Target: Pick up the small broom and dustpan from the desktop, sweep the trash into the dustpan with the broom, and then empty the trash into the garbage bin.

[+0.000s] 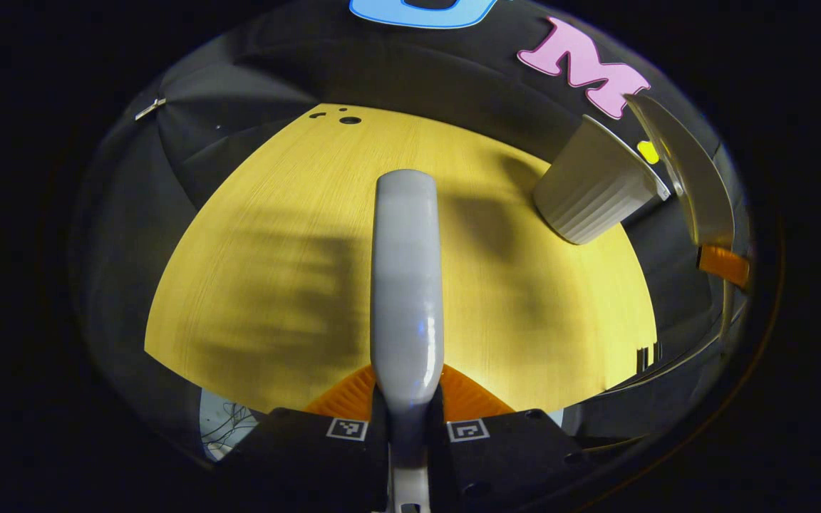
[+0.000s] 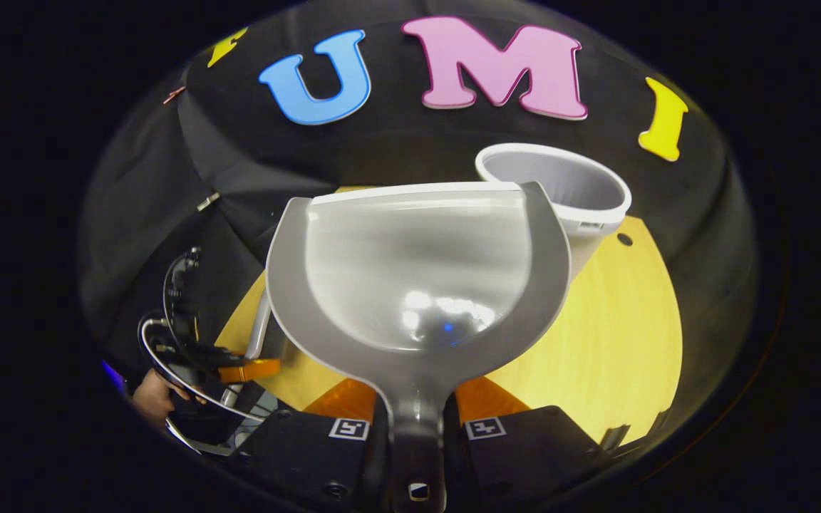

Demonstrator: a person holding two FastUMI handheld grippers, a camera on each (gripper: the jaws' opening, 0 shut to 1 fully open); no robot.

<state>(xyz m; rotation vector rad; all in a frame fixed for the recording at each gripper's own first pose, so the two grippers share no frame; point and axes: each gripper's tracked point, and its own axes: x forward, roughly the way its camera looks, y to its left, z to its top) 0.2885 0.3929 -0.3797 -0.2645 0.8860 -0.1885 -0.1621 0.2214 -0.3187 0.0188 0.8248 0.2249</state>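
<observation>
Two tools are held over the yellow worktop: the grey dustpan, its handle clamped between the right gripper fingers, hovers just before the white ribbed garbage bin, pan apparently bare. Left gripper fingers pinch the small broom handle, well left of the bin. Emptying likely wants the pan's lip tipped over the bin's rim.

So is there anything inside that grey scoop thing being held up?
The dustpan looks empty: its bare, shiny inside shows in the right gripper view, with no trash visible. It blocks the tabletop under it and the bin's lower part.
</observation>
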